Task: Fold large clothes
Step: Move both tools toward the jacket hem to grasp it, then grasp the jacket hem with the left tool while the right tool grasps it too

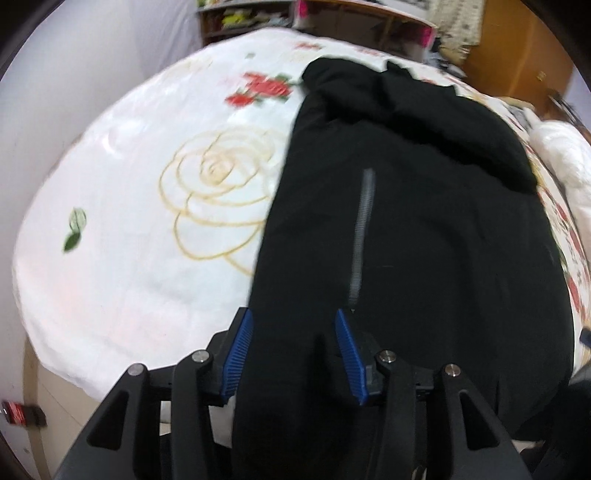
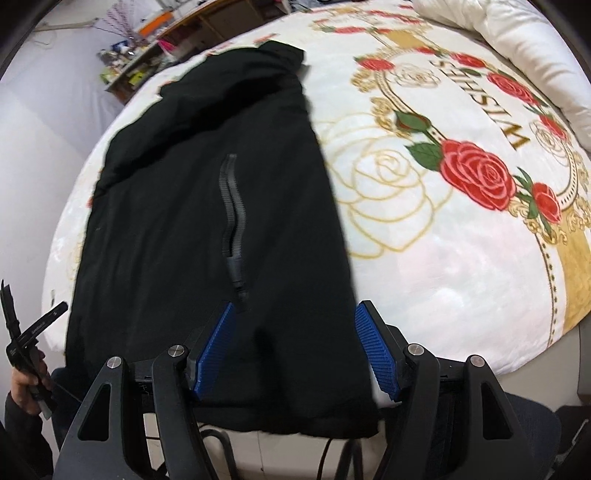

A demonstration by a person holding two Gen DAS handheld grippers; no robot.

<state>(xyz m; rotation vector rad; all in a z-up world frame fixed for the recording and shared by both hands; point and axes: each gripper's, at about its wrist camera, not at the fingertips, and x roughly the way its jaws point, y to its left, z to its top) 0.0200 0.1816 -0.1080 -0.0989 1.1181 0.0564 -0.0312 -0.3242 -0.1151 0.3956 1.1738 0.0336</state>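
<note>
A large black jacket (image 1: 424,221) lies lengthwise on the bed, its sides folded in, with a grey zip (image 1: 364,229) on top; it also shows in the right wrist view (image 2: 207,206). Its near hem hangs over the bed's front edge. My left gripper (image 1: 293,321) is open, its blue pads on either side of the jacket's near left edge. My right gripper (image 2: 297,314) is open over the jacket's near right part. Neither holds the cloth.
The bed carries a white blanket (image 1: 140,206) with red roses (image 2: 476,173) and gold print. A white duvet (image 2: 524,48) lies at the far right. Cluttered shelves (image 1: 332,18) stand beyond the bed. The left gripper and hand (image 2: 26,350) show at the lower left.
</note>
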